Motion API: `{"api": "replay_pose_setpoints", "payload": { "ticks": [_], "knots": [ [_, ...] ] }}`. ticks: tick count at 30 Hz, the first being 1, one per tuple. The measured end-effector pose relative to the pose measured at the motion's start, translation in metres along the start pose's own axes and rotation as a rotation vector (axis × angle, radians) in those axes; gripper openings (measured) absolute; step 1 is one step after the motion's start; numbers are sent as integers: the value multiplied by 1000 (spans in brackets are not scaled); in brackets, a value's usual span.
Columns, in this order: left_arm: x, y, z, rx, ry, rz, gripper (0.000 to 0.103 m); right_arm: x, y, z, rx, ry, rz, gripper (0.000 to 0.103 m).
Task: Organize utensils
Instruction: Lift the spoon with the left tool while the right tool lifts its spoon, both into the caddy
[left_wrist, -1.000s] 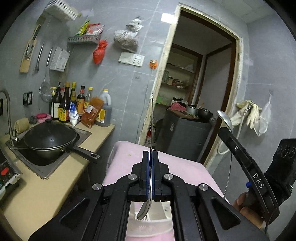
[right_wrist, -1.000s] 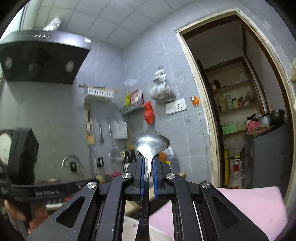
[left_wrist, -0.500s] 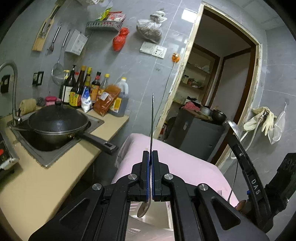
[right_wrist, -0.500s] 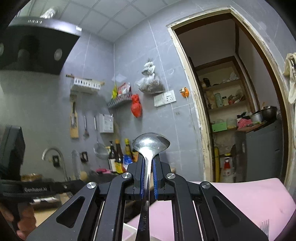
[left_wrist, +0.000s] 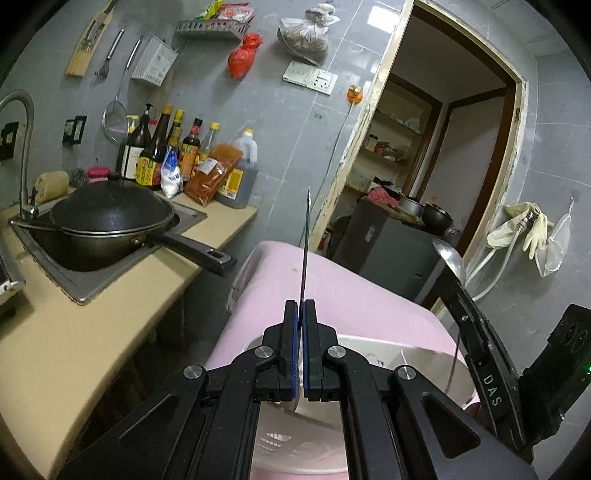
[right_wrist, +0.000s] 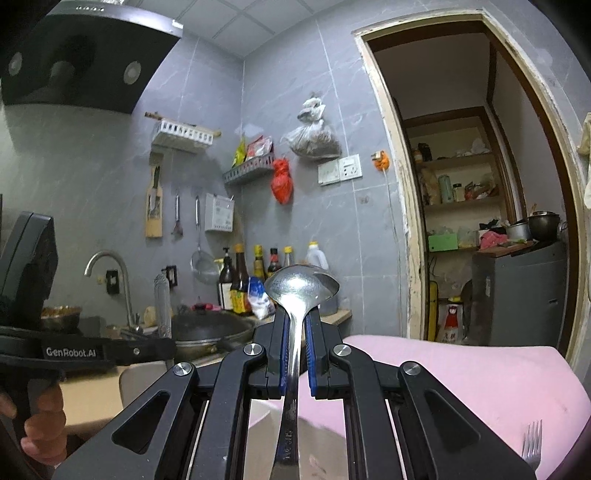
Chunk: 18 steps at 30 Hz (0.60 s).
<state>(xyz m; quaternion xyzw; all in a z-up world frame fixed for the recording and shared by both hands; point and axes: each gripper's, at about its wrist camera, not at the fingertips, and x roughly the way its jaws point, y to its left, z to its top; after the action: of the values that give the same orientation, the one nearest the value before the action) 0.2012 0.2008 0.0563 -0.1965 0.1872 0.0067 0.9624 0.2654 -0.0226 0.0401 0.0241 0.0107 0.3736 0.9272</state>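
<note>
Between the right claw (right_wrist: 295, 332) pads, a spoon (right_wrist: 301, 288)

A wok (left_wrist: 110, 214) sits in the sink (left_wrist: 79, 284), bottles (left_wrist: 177, 151) behind.

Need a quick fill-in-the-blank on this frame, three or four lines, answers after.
1. The right gripper is shut on a ____.
2. The left gripper grips a thin utensil, seen ____-on.
3. A fork lies on the ____ cloth.
4. The black wok sits in the ____.

Answers: spoon; edge; pink; sink
</note>
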Motion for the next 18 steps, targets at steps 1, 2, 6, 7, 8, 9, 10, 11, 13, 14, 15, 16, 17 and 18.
{"api": "replay_pose_setpoints", "payload": {
  "ticks": [1, 2, 6, 7, 8, 9, 10, 11, 13, 14, 15, 16, 17, 18],
  "knots": [
    [0, -1, -1, 0, 2, -3, 0, 0, 0, -1, -2, 9, 5, 6],
    [-2, -1, -1, 1, 4, -7, 0, 0, 0, -3, -2, 16, 9, 6],
    [-5, -3, -1, 4, 13, -19, 1, -1, -1, -4, 3, 43, 17, 7],
    [-6, -3, -1, 3, 17, -21, 2, -1, -1, -5, 6, 51, 18, 9],
    [-7, -3, -1, 3, 21, -27, 2, -2, -2, -5, 9, 58, 21, 13],
    [-7, -3, -1, 2, 21, -32, 4, -3, -2, -6, 11, 65, 23, 18],
    [-9, -3, 0, 3, 17, -36, 6, -5, -2, -5, 13, 70, 27, 26],
    [-11, -4, 0, 4, 13, -36, 8, -7, -2, -6, 14, 72, 34, 27],
    [-13, -5, 1, 5, 5, -42, 17, -11, -2, -5, 13, 78, 38, 27],
    [-15, -6, 1, 4, 1, -48, 20, -14, -2, -4, 14, 79, 39, 27],
    [-17, -6, 2, 0, -7, -54, 27, -16, -2, -2, 15, 80, 40, 28],
    [-20, -7, 2, -3, -17, -56, 31, -18, -2, 0, 16, 81, 44, 29],
    [-21, -8, 4, -3, -23, -55, 31, -20, -2, 3, 15, 79, 45, 31],
    [-22, -9, 5, -2, -28, -54, 33, -21, -2, 6, 13, 79, 41, 32]
  ]
}}
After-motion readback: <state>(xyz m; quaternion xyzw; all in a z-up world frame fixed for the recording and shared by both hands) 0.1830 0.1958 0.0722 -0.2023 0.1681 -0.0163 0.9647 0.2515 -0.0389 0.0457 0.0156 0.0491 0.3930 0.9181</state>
